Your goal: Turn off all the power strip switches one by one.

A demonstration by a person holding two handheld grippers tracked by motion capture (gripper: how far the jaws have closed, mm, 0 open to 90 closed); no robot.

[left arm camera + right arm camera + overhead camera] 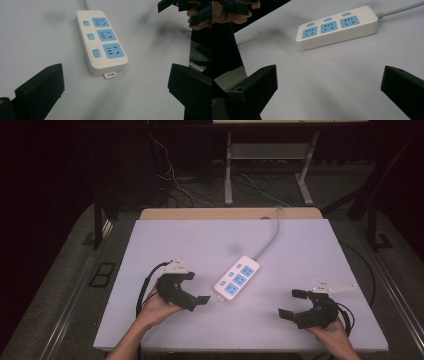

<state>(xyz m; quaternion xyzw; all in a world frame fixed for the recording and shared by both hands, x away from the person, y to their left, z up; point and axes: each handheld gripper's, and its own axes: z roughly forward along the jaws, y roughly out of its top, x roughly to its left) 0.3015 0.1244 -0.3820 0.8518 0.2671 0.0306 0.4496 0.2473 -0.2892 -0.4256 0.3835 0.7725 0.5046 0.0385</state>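
Note:
A white power strip (238,277) with three blue sockets and three blue switches lies near the middle of the white table (190,240); its grey cord (270,237) runs to the far edge. My left gripper (196,288) rests on the table just left of the strip, open and holding nothing. My right gripper (292,303) sits at the front right, open too, apart from the strip. The strip (101,41) lies ahead of the left jaws, hanging tab nearest. In the right gripper view the strip (337,26) lies beyond the wide jaws.
A wooden strip (230,213) edges the table's far side. Beyond it stand metal frame legs (228,170) and loose cables on the floor. A floor socket plate (101,274) lies left of the table.

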